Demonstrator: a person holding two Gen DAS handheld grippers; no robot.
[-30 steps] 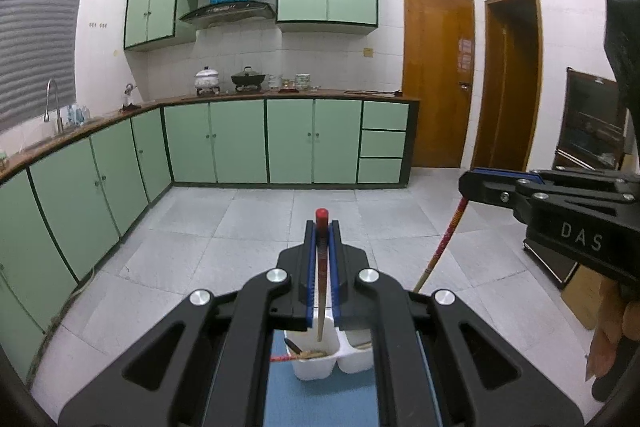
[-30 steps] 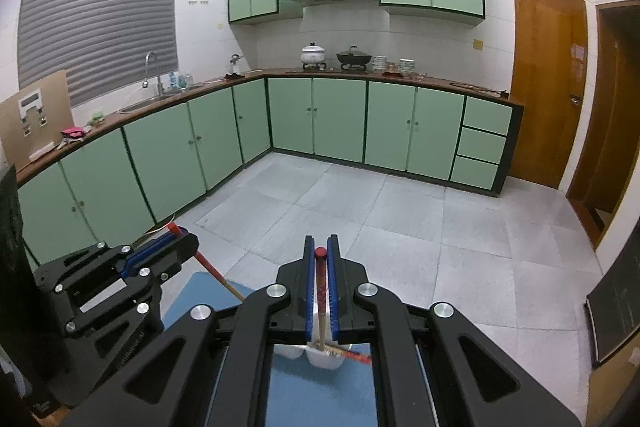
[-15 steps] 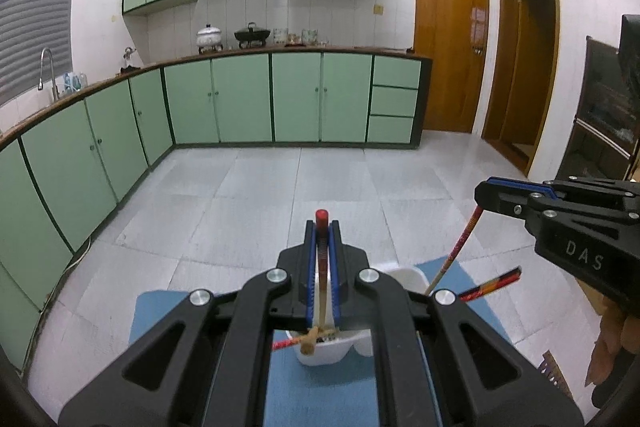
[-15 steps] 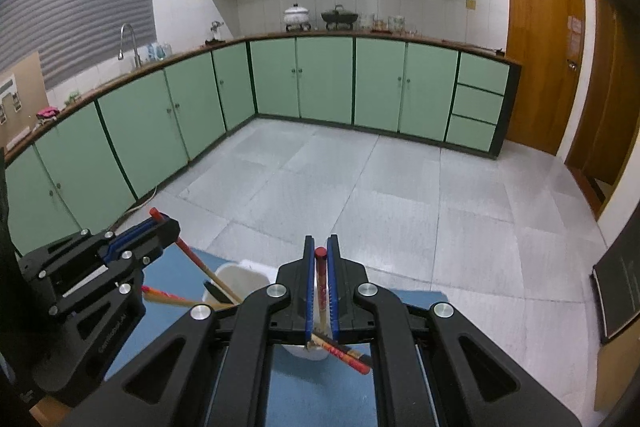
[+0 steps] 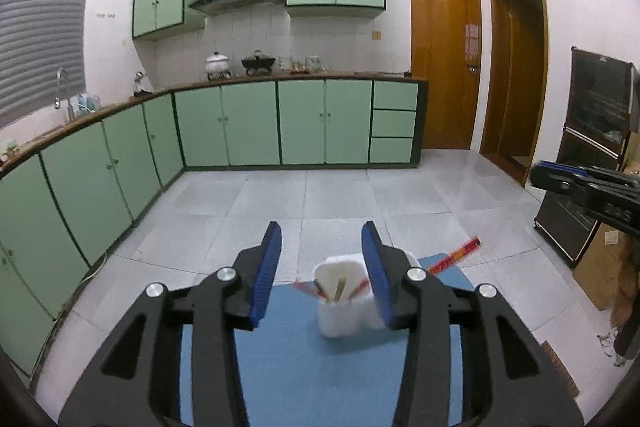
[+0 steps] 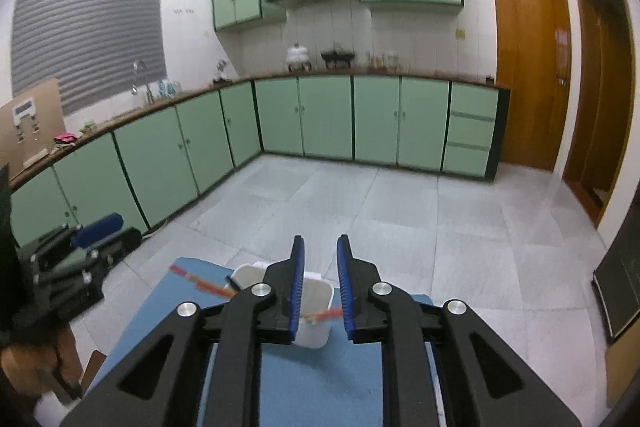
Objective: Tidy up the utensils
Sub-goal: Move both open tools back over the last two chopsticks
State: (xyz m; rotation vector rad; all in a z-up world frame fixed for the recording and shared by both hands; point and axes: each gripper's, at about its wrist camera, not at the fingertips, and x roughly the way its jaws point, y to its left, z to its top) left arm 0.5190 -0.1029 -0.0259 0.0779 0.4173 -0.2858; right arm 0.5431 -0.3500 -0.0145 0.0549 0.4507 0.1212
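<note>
Left gripper (image 5: 322, 267): I see its blue-padded fingers (image 5: 267, 269) spread wide with nothing between them, hovering above the blue mat (image 5: 280, 367).
Holder (image 5: 340, 311): from my left camera the white holder stands on the mat, framed in the gap between the fingers and apart from both pads.
Chopsticks (image 5: 340, 289): several sticks sit in the holder's nearer compartment, leaning at angles; their red ends are blurred, so I can't count them for sure.
Red tip (image 5: 454, 259): one red stick end pokes out past the right finger, slanting up toward the right, over the mat's far edge.
Right gripper, seen from the left (image 5: 584, 187): it enters at the right edge, raised well above the mat; from here I cannot tell its opening.
Right gripper (image 6: 320, 281): on my right camera its fingers (image 6: 298, 283) stand apart in a narrower gap, gripping nothing.
Holder, right view (image 6: 316, 307): it sits on the mat (image 6: 320, 379) just beyond the fingertips, partly hidden by the left finger.
Sticks, right view (image 6: 200, 281): one red stick slants out to the left over the mat; another (image 6: 328, 314) lies across the holder's near rim between the pads, apparently touching neither.
Left gripper, right view (image 6: 96, 231): it's blurred at the left edge.
Backdrop: green cabinets (image 6: 328, 119) and a tiled floor (image 6: 400, 211).
</note>
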